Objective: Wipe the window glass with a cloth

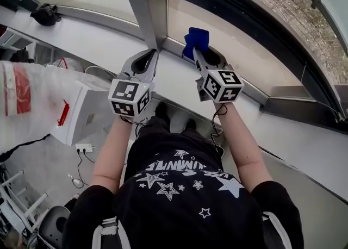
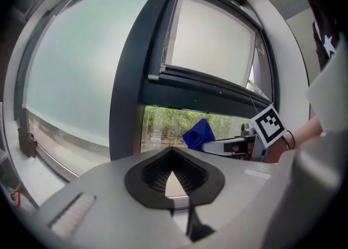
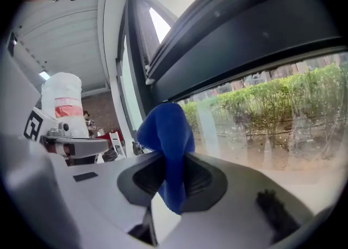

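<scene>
A blue cloth (image 1: 196, 41) is bunched in my right gripper (image 1: 196, 53), which is shut on it and holds it up against the lower window glass (image 1: 234, 47). In the right gripper view the cloth (image 3: 169, 143) fills the gap between the jaws, with the glass (image 3: 261, 117) and hedges beyond. My left gripper (image 1: 153, 53) sits just left of the right one, by the dark window post (image 1: 142, 8). Its jaws meet at the tips with nothing between them. The left gripper view shows the cloth (image 2: 199, 132) and the right gripper (image 2: 202, 145) against the low pane (image 2: 160, 125).
A white sill (image 1: 179, 87) runs below the glass. A black object (image 1: 46, 14) lies on the ledge at far left. Lower left stand a white box (image 1: 81, 112), a red-and-white bag (image 1: 19, 87) and floor cables (image 1: 81, 161). A dark sash bar (image 2: 206, 93) crosses above the low pane.
</scene>
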Action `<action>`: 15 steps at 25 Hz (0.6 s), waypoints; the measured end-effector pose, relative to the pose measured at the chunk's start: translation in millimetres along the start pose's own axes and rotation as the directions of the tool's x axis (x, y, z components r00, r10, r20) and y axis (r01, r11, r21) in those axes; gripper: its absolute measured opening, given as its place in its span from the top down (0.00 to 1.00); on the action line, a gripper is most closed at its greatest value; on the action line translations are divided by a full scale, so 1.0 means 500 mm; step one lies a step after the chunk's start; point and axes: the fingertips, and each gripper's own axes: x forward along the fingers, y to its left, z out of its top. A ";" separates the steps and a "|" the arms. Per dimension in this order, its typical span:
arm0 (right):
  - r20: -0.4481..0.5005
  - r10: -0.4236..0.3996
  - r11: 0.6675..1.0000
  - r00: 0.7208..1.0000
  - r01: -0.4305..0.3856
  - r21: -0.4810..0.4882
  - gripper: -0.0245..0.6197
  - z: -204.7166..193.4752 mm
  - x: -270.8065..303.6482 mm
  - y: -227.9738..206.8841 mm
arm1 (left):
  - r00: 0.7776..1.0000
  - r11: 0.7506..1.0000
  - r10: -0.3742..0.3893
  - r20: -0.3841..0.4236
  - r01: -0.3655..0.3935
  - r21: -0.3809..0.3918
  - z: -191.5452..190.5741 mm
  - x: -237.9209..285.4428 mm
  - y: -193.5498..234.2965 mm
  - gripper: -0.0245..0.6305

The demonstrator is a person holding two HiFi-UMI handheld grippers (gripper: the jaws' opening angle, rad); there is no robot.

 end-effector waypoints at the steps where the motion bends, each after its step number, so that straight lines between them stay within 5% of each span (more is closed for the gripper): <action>1: -0.001 -0.010 1.000 1.000 0.010 -0.008 0.85 0.002 0.028 0.003 | 1.000 1.000 -0.015 -0.001 0.015 -0.001 0.003 0.008 0.017 0.95; 15: 0.021 -0.087 0.988 0.996 0.089 -0.130 0.85 0.045 0.261 0.014 | 0.997 0.997 -0.071 0.032 0.072 -0.039 0.032 0.084 0.194 0.95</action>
